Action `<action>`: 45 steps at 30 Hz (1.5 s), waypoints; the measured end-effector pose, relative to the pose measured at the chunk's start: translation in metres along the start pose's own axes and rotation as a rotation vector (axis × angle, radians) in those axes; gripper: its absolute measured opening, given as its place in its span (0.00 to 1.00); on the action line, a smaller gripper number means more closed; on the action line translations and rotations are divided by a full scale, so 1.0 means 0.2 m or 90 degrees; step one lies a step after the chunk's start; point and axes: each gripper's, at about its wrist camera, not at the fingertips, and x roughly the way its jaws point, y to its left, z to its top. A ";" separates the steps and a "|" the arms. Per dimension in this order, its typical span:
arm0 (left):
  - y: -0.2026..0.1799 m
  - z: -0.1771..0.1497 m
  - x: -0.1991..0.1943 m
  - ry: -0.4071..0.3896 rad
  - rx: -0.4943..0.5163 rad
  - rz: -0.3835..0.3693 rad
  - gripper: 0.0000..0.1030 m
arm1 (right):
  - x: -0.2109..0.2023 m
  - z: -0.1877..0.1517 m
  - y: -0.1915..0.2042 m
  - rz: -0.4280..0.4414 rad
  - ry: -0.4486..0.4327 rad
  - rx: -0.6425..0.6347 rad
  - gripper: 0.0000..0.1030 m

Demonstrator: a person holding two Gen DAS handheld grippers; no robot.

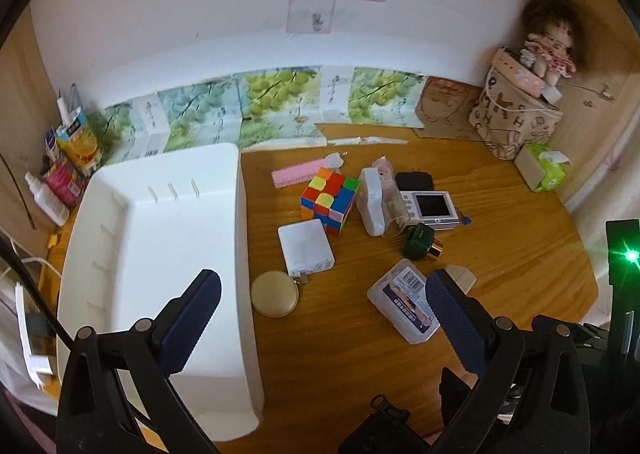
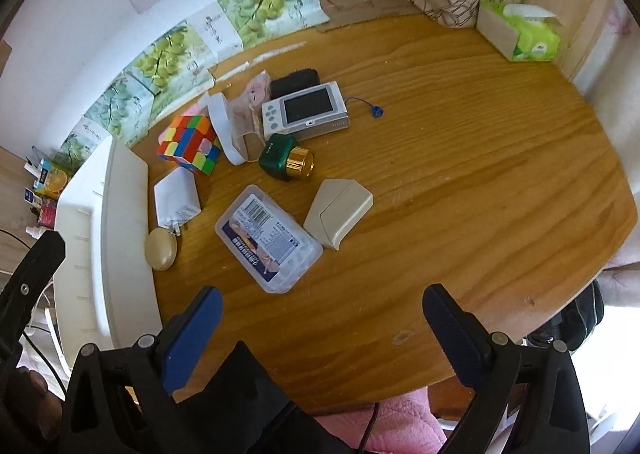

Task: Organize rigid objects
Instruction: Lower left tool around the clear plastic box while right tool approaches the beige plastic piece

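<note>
A white tray [image 1: 160,254] fills the left half of the left wrist view, its long wall [image 1: 244,254] running down the middle of the frame; in the right wrist view it sits at the left edge [image 2: 124,254]. The loose items lie on the wooden table [image 2: 460,174] just right of that wall.

Nearest the tray, low in the cluster, a round cream compact [image 1: 274,294] touches the prongs of a white charger [image 1: 306,248]. Above the charger sits a puzzle cube [image 1: 330,198], and a pink comb [image 1: 296,175] lies above the cube toward the back. Right of the cube a white block [image 1: 372,202] leans against a pink packet [image 1: 382,170], with a black adapter [image 1: 414,180] behind and a small screen device [image 1: 430,208] right of centre. A green bottle with a gold cap [image 2: 286,158] lies on its side below the device. Lower still, a clear plastic box [image 2: 268,238] with a barcode label lies beside a beige case [image 2: 338,212], the two nearly touching.

The left gripper [image 1: 324,294] is spread wide at the bottom of its frame, one finger over the tray and the other over the clear box, holding nothing. The right gripper [image 2: 320,314] is also spread wide, above bare table near the front edge, empty.

At the upper right stand a tissue box [image 2: 520,34] and a printed bag [image 1: 512,122] with a doll [image 1: 550,42] on top.
</note>
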 end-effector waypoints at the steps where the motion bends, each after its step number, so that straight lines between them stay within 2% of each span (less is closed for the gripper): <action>1: -0.01 0.00 0.01 0.008 -0.002 0.004 0.99 | 0.01 0.02 -0.02 0.005 0.009 0.003 0.97; 9: -0.06 -0.01 0.09 0.059 -0.047 0.032 0.99 | 0.13 0.14 -0.10 0.026 0.088 0.008 0.92; 22: -0.18 -0.07 0.28 0.164 -0.124 0.057 0.99 | 0.26 0.34 -0.19 0.044 0.143 -0.026 0.92; 24: -0.20 -0.08 0.31 0.178 -0.132 0.059 0.99 | 0.29 0.37 -0.19 0.042 0.153 -0.030 0.88; 29: -0.25 -0.13 0.39 0.215 -0.153 0.059 0.99 | 0.36 0.43 -0.18 0.029 0.175 -0.041 0.88; 45: -0.33 -0.17 0.56 0.265 -0.207 0.031 0.99 | 0.53 0.55 -0.14 -0.012 0.233 -0.103 0.85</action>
